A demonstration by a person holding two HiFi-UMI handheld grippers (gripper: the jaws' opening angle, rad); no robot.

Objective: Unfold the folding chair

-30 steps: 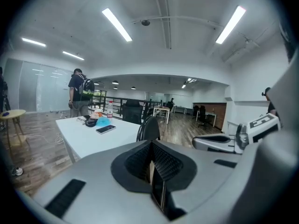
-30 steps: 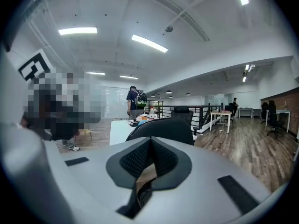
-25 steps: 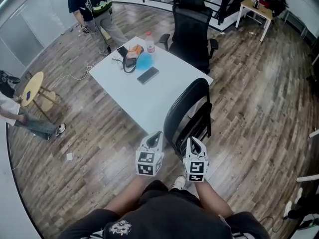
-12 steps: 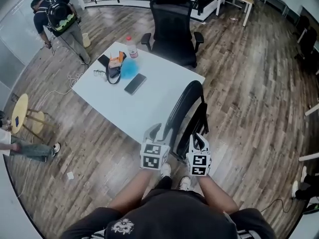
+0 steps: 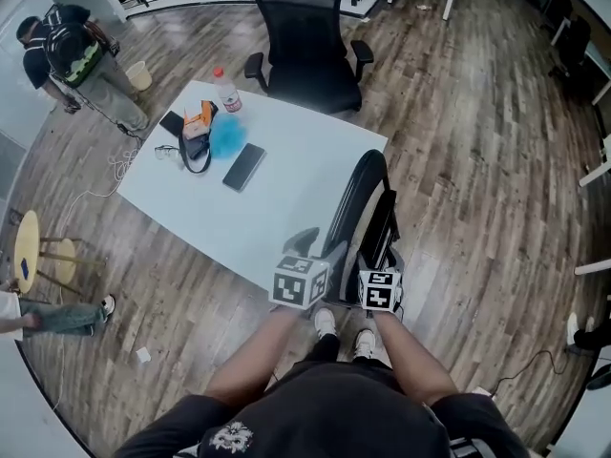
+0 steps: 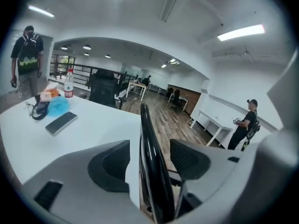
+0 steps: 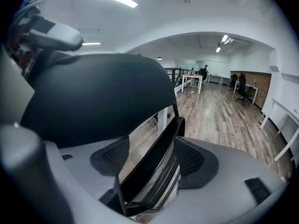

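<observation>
A wood-plank floor [image 5: 477, 179] ran under a white table [image 5: 286, 208] that carried a bottle [image 5: 227, 91] and a dark phone [image 5: 243, 166], with a black office chair [image 5: 305, 36] at its far side and a person with a backpack [image 5: 72, 55] standing off to the left. The head view placed the black folding chair [image 5: 361, 198] folded flat and upright at the table's near corner, just ahead of the person's feet, with the left gripper [image 5: 313, 248] at its table-side edge and the right gripper [image 5: 380, 273] at its other edge. What that view could not settle, the gripper views did: the left gripper view showed its jaws spread wide, the chair's curved back rim [image 6: 148, 157] standing between the pads [image 6: 112, 164] with a gap on each side. It also caught a second person [image 6: 245, 125] by a white desk across the room. The right gripper view showed that gripper's jaws likewise released, straddling the slanted edge of the folded seat [image 7: 149, 171], with the chair's back filling the upper left.
</observation>
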